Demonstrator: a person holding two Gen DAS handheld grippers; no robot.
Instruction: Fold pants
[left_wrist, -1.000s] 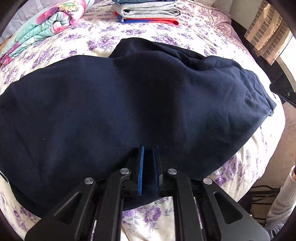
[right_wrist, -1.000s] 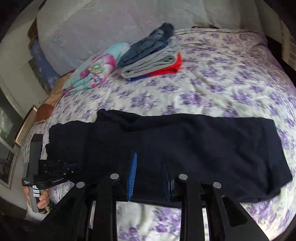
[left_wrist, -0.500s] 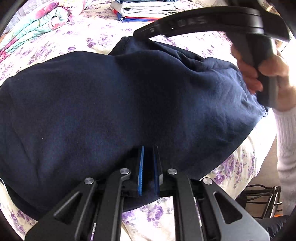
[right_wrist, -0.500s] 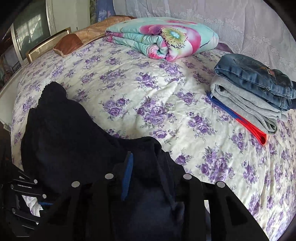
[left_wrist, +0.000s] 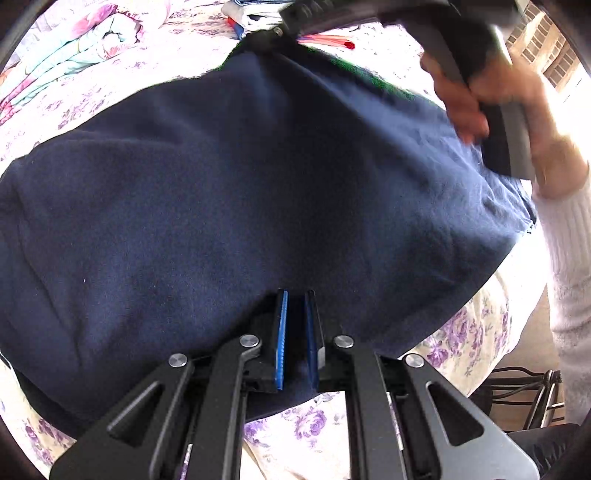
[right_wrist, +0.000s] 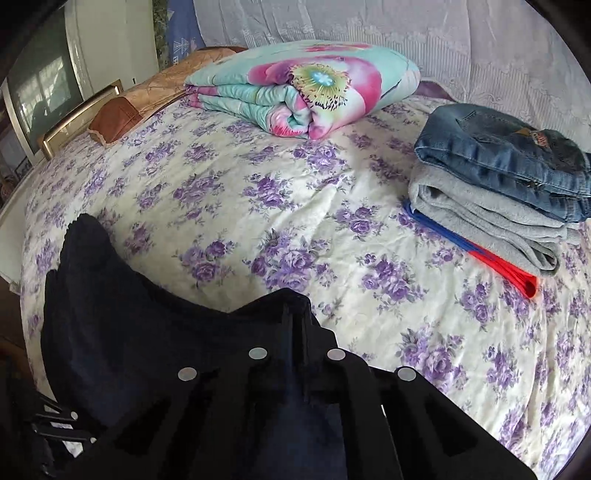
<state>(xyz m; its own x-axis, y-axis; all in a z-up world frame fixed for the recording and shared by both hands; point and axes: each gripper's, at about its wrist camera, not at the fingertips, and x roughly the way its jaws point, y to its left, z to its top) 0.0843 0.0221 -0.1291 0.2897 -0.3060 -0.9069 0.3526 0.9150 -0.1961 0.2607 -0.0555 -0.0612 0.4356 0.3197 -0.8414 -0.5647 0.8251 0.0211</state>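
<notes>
Navy pants (left_wrist: 229, 192): near bed edge (left_wrist: 461, 339); left gripper (left_wrist: 295, 339) and right gripper (right_wrist: 295, 332) each pinch cloth. Risk: slipping pinch likely skews fold.

Floral-sheeted bed (right_wrist: 295, 229), perhaps curtained wall (right_wrist: 369, 33)

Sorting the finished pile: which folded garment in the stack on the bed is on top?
The blue jeans are on top. Under them lie the grey sweatpants, and a red and blue garment is at the bottom.
</notes>
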